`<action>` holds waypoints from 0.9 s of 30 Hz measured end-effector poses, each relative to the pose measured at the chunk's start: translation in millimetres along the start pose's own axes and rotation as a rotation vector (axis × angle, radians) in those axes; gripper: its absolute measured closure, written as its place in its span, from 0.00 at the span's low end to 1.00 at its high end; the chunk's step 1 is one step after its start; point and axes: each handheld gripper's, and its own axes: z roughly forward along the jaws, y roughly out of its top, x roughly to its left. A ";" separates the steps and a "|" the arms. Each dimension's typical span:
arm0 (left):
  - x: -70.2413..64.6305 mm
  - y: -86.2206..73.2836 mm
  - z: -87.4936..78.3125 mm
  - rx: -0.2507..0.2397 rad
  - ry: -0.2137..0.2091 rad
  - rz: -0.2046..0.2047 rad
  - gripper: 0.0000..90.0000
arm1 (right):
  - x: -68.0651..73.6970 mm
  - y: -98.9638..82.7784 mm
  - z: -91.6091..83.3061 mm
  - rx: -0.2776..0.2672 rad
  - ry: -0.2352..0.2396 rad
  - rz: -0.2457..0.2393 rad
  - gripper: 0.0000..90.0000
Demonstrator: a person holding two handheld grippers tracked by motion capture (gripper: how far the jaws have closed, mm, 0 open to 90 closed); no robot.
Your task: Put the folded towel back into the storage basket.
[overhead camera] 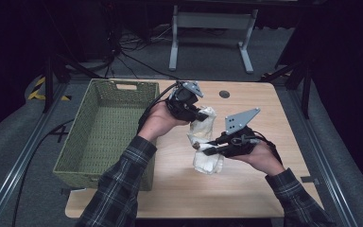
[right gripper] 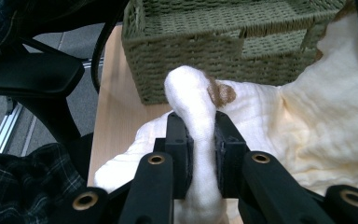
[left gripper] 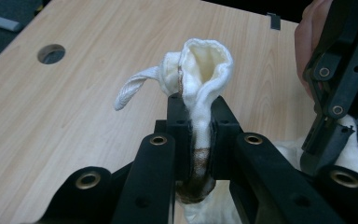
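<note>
Both hand-held grippers pinch one cream cloth (overhead camera: pixel 204 142), a soft knitted piece with brown stains, lifted above the middle of the wooden surface (overhead camera: pixel 246 189). The left hand-held gripper (overhead camera: pixel 196 113) grips its upper end: in the left gripper view the jaws are pressed on a stained fold, with an open cuff-like mouth and a small white loop (left gripper: pixel 133 88) rising past the tips. The right hand-held gripper (overhead camera: pixel 207 149) grips lower down, its jaws pressed on a rounded fold with a brown spot (right gripper: pixel 221 93) just past the tips. The rest of the cloth hangs below it; whether its lowest part touches the surface I cannot tell.

A green woven basket (overhead camera: pixel 75 151) stands along the left edge of the surface, beside the person's left plaid sleeve (overhead camera: pixel 118 189). A round hole (overhead camera: pixel 224 94) sits near the far edge of the surface
</note>
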 end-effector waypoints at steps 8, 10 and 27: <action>8.8 -9.0 -29.8 -0.003 0.028 -0.005 0.92 | -3.1 26.5 11.5 0.001 0.004 -0.017 0.89; 12.0 -14.1 -35.8 -0.010 0.035 -0.015 0.92 | -3.7 30.4 14.1 -0.002 0.005 -0.018 0.89; 33.7 -49.5 -89.6 -0.055 0.079 -0.039 0.92 | -1.8 87.4 62.9 0.009 0.033 -0.072 0.89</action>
